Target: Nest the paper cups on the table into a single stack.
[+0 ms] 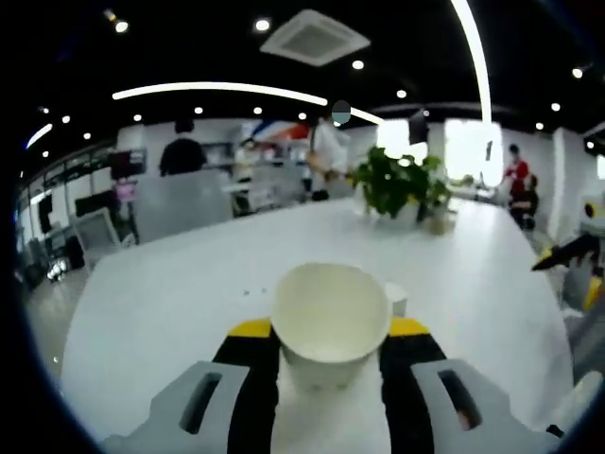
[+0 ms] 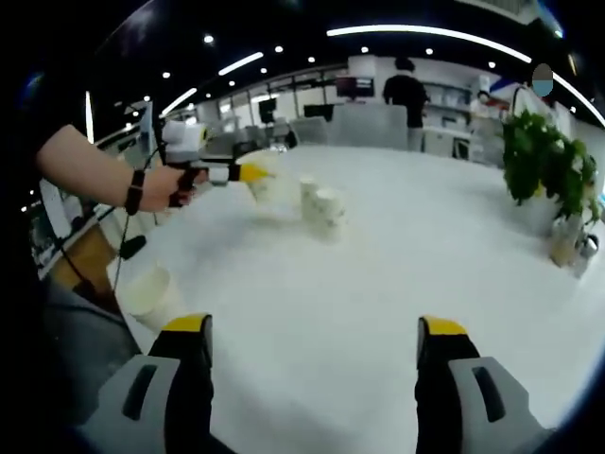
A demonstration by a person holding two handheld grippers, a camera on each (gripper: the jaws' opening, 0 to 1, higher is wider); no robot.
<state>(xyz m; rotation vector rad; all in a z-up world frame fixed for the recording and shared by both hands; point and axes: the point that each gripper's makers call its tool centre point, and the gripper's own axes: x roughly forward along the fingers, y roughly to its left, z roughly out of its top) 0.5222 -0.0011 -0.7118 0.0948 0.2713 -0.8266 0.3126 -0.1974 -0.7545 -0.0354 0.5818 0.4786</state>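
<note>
White paper throughout: the left gripper pinches a paper cup between its yellow-tipped jaws, mouth tilted toward the camera, with a second cup peeking out just behind it on the white table. In the right gripper view the same left gripper, carried by the person's hand, holds the cup at the table's far left side, near a standing pair of cups. One more cup sits near the table's near-left edge. The right gripper hovers over bare tabletop with jaws spread wide, holding nothing. A potted plant stands well apart at the right.

Risks, as judged from this arrangement: thin paper walls deform easily, so a hard pinch may ovalise the rim and prevent nesting. A tilted approach may catch the standing cups' rims and topple them, since nothing steadies them. The cup near the table edge could be knocked off by the person's arm or a careless reach.
</note>
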